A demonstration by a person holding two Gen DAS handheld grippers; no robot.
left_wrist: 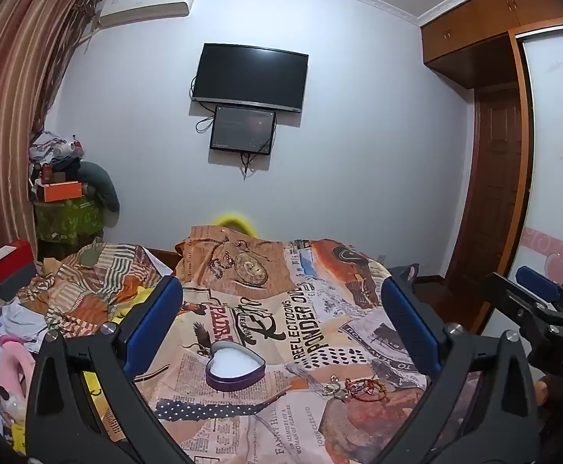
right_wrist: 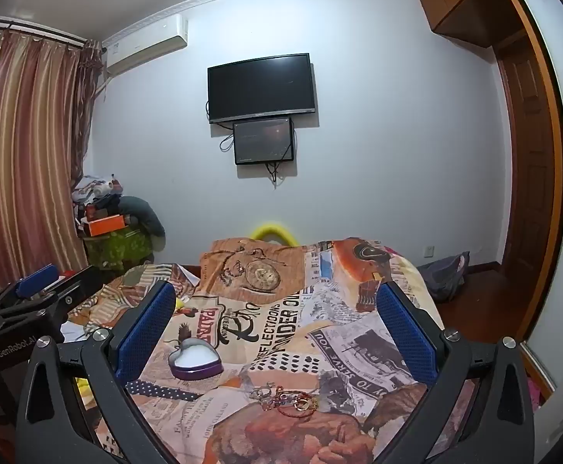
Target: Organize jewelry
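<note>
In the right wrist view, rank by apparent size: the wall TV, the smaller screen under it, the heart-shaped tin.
1. Wall TV
2. Smaller screen
3. Heart-shaped tin

The last two look close, and the tin is nearer the camera.

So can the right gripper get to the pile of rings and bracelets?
Probably yes. The right gripper is open, and the jewelry pile lies bare on the bedspread just ahead between its fingers. The heart-shaped tin sits off to the side.

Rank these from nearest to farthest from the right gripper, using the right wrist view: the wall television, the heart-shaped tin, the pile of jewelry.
1. pile of jewelry, just ahead, between the open right gripper fingers.
2. heart-shaped tin, further on, left.
3. wall television, across the room.
</note>
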